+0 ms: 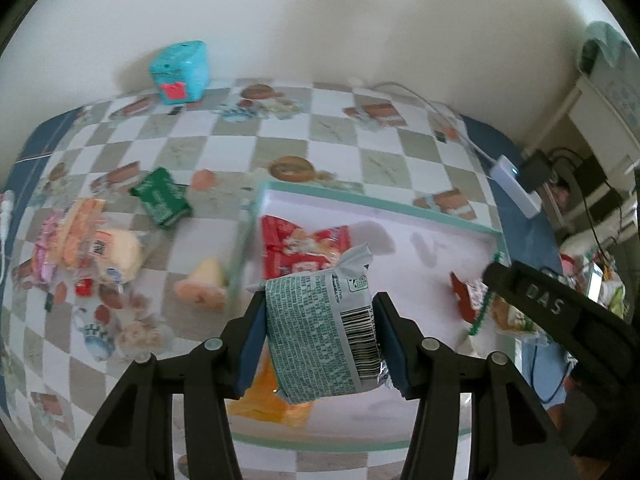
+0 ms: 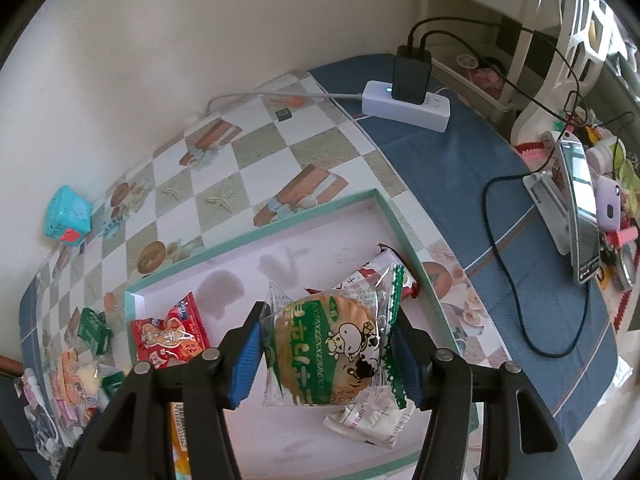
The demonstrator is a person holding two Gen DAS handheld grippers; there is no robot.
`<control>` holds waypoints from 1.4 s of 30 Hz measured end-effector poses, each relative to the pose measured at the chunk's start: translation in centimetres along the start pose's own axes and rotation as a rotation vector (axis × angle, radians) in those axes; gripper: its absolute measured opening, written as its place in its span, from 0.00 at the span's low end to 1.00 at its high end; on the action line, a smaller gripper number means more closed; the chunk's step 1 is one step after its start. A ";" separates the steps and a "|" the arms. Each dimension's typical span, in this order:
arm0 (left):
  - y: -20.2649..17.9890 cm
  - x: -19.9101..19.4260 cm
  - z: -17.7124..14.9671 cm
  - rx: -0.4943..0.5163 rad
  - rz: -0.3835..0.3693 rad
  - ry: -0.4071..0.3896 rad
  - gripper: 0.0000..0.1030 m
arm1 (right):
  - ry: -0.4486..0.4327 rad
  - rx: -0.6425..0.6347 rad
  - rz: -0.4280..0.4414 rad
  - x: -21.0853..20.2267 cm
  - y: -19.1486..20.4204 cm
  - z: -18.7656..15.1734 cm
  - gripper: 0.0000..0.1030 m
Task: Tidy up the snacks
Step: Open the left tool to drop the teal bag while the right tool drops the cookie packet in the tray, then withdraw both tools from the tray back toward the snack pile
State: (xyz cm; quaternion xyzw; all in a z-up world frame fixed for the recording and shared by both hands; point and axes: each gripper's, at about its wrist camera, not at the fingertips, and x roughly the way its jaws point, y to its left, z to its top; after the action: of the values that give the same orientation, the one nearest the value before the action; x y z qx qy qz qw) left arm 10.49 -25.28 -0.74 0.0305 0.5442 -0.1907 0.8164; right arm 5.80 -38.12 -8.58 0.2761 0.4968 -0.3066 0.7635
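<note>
Across the checkered surface lies a shallow white tray with a teal rim, holding a red snack packet toward its far left and an orange packet at its near edge. Left of the tray sits a loose pile of wrapped snacks with a green packet just beyond it. Over the tray, the left tongs are clamped on a teal-patterned foil packet, barcode facing the right pad. The right tongs pinch a clear-wrapped round biscuit with a cow print above a white packet lying in the tray. Against the wall stands a small turquoise box
</note>
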 end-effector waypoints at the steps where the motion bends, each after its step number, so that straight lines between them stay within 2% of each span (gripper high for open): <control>1: -0.1 0.1 -0.1 0.004 -0.004 0.001 0.53 | 0.002 0.001 0.001 0.0 0.0 0.0 0.60; 7: -0.9 0.3 -0.4 0.033 -0.023 0.001 0.54 | 0.009 0.002 0.001 0.2 -0.1 -0.1 0.60; 10: -1.0 0.2 -0.4 0.038 -0.015 -0.006 0.65 | 0.017 -0.002 0.003 0.5 -0.1 -0.2 0.60; 13: -0.2 0.4 -0.3 0.005 0.001 0.005 0.66 | 0.024 -0.009 0.004 0.8 0.0 -0.3 0.61; 20: 4.6 0.2 -0.2 -0.185 0.067 0.017 0.70 | 0.045 -0.046 0.004 1.3 1.0 -0.7 0.63; 22: 6.3 -0.1 -0.2 -0.250 0.094 0.008 0.81 | 0.043 -0.058 -0.001 1.2 1.3 -0.7 0.64; 25: 8.6 -0.4 -0.3 -0.332 0.127 0.005 0.81 | 0.043 -0.063 -0.007 1.2 1.4 -0.7 0.69; 30: 12.4 -0.3 -1.2 -0.482 0.162 0.038 0.81 | 0.052 -0.073 -0.026 1.2 1.7 -0.9 0.70; 35: 15.6 -0.3 -1.9 -0.579 0.199 0.061 0.84 | 0.041 -0.128 -0.009 0.5 3.7 -1.4 0.70; 37: 17.0 -0.4 -2.3 -0.614 0.198 0.057 0.92 | 0.035 -0.157 0.000 0.1 4.8 -1.9 0.70; 42: 19.9 -1.3 -2.9 -0.670 0.212 0.032 0.93 | 0.020 -0.249 0.046 -1.2 8.7 -3.8 0.71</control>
State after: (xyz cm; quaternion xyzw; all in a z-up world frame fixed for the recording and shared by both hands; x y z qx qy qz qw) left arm 14.38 -5.78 -3.84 -0.1798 0.5833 0.0851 0.7875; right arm 9.62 -29.42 -7.83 0.1936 0.5322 -0.2222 0.7936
